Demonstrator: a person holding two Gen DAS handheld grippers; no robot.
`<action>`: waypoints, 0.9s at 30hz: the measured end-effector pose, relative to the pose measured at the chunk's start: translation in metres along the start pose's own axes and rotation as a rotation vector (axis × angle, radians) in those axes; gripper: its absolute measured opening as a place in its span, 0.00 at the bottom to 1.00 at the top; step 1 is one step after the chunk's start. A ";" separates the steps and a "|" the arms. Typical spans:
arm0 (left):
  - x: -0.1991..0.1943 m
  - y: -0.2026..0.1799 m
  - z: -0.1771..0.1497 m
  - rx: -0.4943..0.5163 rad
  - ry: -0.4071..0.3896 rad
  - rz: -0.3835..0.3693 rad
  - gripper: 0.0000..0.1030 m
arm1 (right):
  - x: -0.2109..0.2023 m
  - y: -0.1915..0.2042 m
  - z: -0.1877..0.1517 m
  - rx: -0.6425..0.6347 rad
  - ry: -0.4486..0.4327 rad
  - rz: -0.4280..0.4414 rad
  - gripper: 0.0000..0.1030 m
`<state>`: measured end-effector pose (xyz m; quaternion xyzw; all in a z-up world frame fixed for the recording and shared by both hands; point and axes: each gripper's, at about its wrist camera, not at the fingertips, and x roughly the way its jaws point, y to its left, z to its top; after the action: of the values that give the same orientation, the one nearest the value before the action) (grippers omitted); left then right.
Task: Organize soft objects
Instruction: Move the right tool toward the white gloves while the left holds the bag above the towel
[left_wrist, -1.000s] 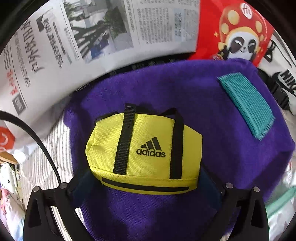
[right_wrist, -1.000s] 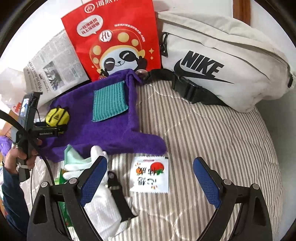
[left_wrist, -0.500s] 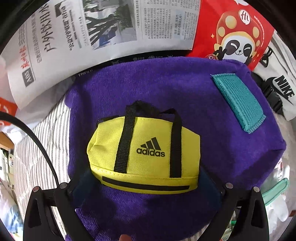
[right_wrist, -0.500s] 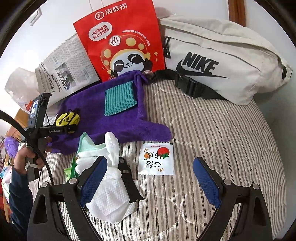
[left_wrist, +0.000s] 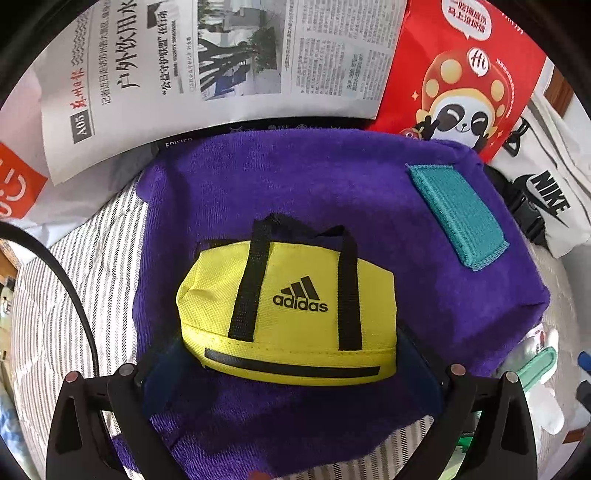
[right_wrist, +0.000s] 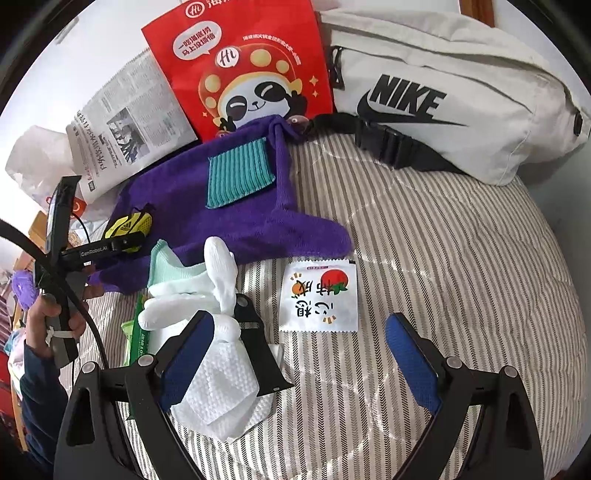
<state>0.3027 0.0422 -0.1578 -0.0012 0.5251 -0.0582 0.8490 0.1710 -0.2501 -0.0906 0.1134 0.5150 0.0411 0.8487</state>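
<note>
My left gripper (left_wrist: 290, 350) is shut on a small yellow adidas bag (left_wrist: 288, 306), held just above a purple towel (left_wrist: 332, 184) that carries a teal knitted patch (left_wrist: 458, 218). The right wrist view shows the same yellow bag (right_wrist: 127, 227) in the left gripper (right_wrist: 122, 240) at the towel's (right_wrist: 177, 199) left end, with a person's hand on the handle. My right gripper (right_wrist: 299, 321) is open over the striped bedding (right_wrist: 443, 277), with nothing between its fingers. White gloves (right_wrist: 207, 295) and a white textured cloth (right_wrist: 218, 395) lie by its left finger.
A printed sachet (right_wrist: 319, 299) lies ahead of the right gripper. A pale Nike waist bag (right_wrist: 443, 92), a red panda paper bag (right_wrist: 240, 66) and a newspaper (right_wrist: 125, 129) line the back. A black strap piece (right_wrist: 258, 350) and a green packet (right_wrist: 136, 332) lie near the gloves.
The left gripper kept its hold on the yellow bag while drawing back a little over the towel. In the right view the gloves and the white cloth have come closer to the left finger.
</note>
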 end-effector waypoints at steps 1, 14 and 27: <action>-0.002 0.002 -0.002 -0.007 -0.007 -0.006 1.00 | 0.001 0.000 0.000 0.000 0.001 0.000 0.91; -0.023 0.009 -0.012 -0.021 -0.072 -0.065 1.00 | 0.020 0.003 -0.007 -0.001 0.042 0.004 0.90; -0.003 0.007 -0.007 -0.056 0.038 -0.073 1.00 | 0.024 0.000 -0.006 0.003 0.038 0.015 0.90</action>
<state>0.2957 0.0503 -0.1591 -0.0430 0.5423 -0.0745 0.8358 0.1765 -0.2449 -0.1137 0.1176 0.5304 0.0489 0.8381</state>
